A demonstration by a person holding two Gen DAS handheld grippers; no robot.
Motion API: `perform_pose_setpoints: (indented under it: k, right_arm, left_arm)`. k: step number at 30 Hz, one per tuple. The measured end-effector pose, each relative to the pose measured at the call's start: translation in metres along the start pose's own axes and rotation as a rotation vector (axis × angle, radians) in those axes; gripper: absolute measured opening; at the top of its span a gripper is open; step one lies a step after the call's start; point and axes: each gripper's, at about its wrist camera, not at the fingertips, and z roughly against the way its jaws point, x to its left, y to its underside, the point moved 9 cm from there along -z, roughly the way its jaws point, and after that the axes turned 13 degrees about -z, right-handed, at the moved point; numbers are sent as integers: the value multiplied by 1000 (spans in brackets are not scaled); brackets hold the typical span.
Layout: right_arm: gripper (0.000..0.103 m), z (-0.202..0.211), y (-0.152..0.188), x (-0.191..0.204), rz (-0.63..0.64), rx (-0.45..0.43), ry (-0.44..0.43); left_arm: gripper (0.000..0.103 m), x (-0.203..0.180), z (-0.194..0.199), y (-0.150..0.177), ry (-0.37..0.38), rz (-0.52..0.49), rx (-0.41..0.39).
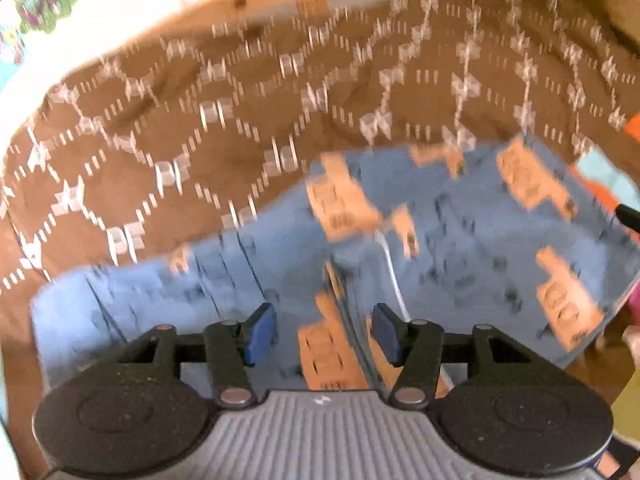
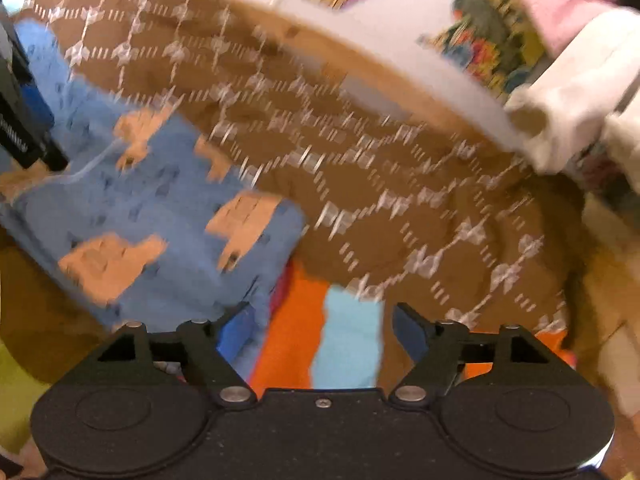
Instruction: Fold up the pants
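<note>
The blue pants (image 1: 440,240) with orange patches lie folded on a brown patterned bedspread (image 1: 200,128). In the left wrist view my left gripper (image 1: 324,334) hovers open over the near part of the pants, nothing between its blue pads. In the right wrist view the pants (image 2: 152,208) lie at the left, and my right gripper (image 2: 326,330) is open and empty over an orange and light-blue cloth (image 2: 320,336) beside the pants' edge. The left gripper's black body (image 2: 20,120) shows at the far left edge. Both views are motion-blurred.
The brown bedspread (image 2: 400,200) covers a bed with a wooden frame edge (image 1: 240,4). A white pillow or cloth (image 2: 572,100) and a pink item (image 2: 560,12) lie at the far right. A colourful patterned fabric (image 2: 480,48) lies beyond the bed.
</note>
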Motion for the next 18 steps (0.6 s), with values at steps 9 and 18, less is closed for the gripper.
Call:
perform_pose_setpoints:
  k: [9,18]
  right_arm:
    - [94,-82,-9,22,171,-39,-41]
    - [97,-46,-12,-4,-36,-15,-74]
  left_arm:
    - [74,4,-48,-17,-84,41,63]
    - [79,10,-12,2,-55,113,23]
